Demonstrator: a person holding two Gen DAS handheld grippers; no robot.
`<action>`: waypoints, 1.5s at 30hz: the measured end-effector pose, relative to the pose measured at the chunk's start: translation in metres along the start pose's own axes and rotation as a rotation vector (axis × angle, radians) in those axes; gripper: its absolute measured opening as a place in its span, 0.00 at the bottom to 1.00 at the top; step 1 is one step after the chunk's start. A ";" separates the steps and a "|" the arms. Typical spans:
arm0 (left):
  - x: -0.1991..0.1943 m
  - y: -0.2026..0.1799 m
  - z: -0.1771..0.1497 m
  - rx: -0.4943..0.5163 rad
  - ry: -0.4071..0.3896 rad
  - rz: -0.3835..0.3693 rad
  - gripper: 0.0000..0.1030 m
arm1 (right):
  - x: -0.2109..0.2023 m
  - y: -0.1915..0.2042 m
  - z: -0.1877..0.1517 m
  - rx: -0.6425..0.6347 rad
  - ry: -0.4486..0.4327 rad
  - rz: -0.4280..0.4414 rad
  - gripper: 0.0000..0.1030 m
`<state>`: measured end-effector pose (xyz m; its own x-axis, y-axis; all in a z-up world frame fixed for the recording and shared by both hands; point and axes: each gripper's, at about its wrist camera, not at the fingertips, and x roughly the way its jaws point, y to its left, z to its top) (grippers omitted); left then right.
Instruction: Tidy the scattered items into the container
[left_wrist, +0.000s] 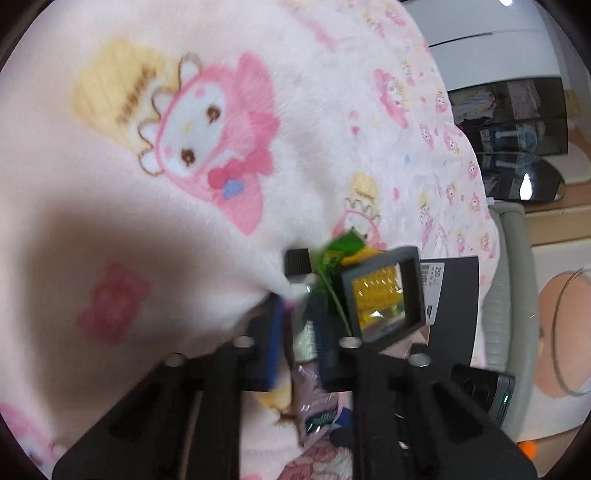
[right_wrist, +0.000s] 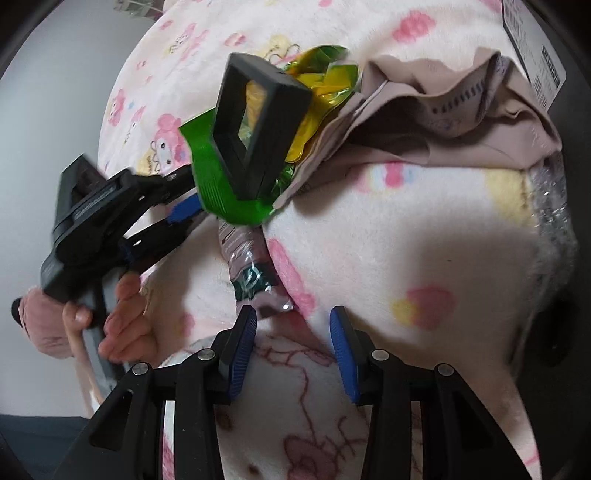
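Observation:
My left gripper (left_wrist: 301, 332) is shut on a silvery-mauve snack packet with a dark green end (left_wrist: 312, 402), which hangs through its blue-padded jaws; the same packet (right_wrist: 247, 266) lies on the pink blanket in the right wrist view, with the left gripper (right_wrist: 184, 214) beside it. A black square-framed magnifier (left_wrist: 384, 295) rests on a green and yellow foil wrapper (left_wrist: 338, 254); it also shows in the right wrist view (right_wrist: 258, 136), on the wrapper (right_wrist: 218, 177). My right gripper (right_wrist: 293, 350) is open and empty just below the packet.
A pink cartoon-print blanket (left_wrist: 184, 129) covers the surface. A crumpled beige cloth (right_wrist: 443, 122) lies at upper right. A black box with a white label (left_wrist: 454, 295) and a dark device (left_wrist: 487, 391) sit right of the left gripper. A grey wall (right_wrist: 55, 92) is left.

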<state>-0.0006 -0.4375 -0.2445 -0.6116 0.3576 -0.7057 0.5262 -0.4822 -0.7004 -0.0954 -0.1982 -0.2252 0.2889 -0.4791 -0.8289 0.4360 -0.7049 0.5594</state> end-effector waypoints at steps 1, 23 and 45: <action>-0.005 -0.002 -0.003 0.008 -0.018 0.004 0.00 | 0.000 0.001 0.000 0.003 0.000 0.002 0.36; 0.025 -0.032 -0.016 0.046 -0.027 0.059 0.29 | 0.010 0.030 0.020 -0.045 -0.068 0.009 0.34; -0.042 0.027 -0.017 -0.085 -0.231 0.236 0.54 | 0.032 0.056 0.018 -0.121 0.055 -0.013 0.39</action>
<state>0.0490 -0.4519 -0.2358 -0.5796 0.0486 -0.8134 0.7108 -0.4580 -0.5339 -0.0767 -0.2626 -0.2204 0.3271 -0.4390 -0.8368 0.5385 -0.6411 0.5468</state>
